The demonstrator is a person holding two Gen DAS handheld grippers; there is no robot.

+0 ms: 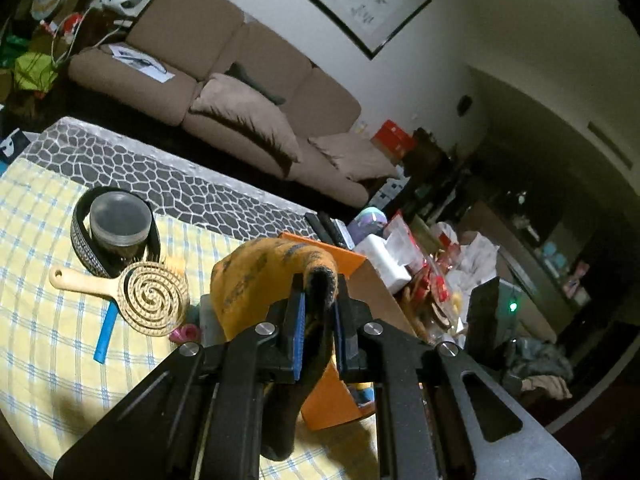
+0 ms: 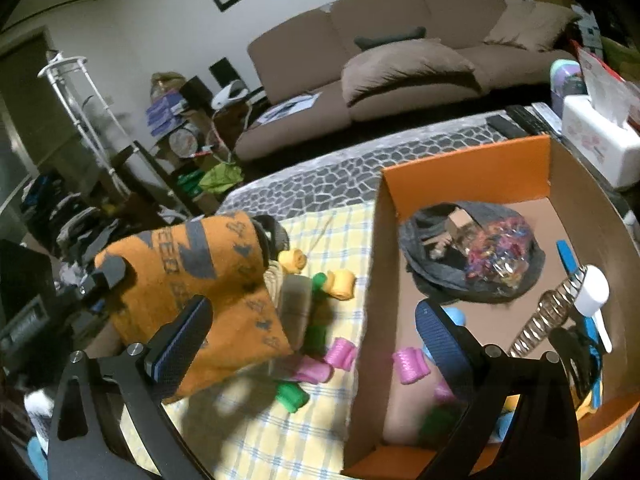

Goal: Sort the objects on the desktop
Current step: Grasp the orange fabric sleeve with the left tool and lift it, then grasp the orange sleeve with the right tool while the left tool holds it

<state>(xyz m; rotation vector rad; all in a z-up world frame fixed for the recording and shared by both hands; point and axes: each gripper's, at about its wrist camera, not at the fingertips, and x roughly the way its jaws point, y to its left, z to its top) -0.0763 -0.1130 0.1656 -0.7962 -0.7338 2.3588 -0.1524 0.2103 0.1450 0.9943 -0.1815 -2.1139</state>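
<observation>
An orange sock with dark lettering hangs above the checked tablecloth, and my left gripper is shut on its black toe end. The right wrist view shows the same sock lifted to the left of the orange cardboard box. My right gripper stands open with nothing between its fingers, straddling the box's left wall. Inside the box lie a grey cloth with a bag of colourful bits, a pink roller, a metal watch band and a white scoop.
On the cloth lie pink, green and yellow rollers, a round wooden brush, a blue stick, and a jar ringed by a studded belt. A tissue box and remotes sit behind the orange box.
</observation>
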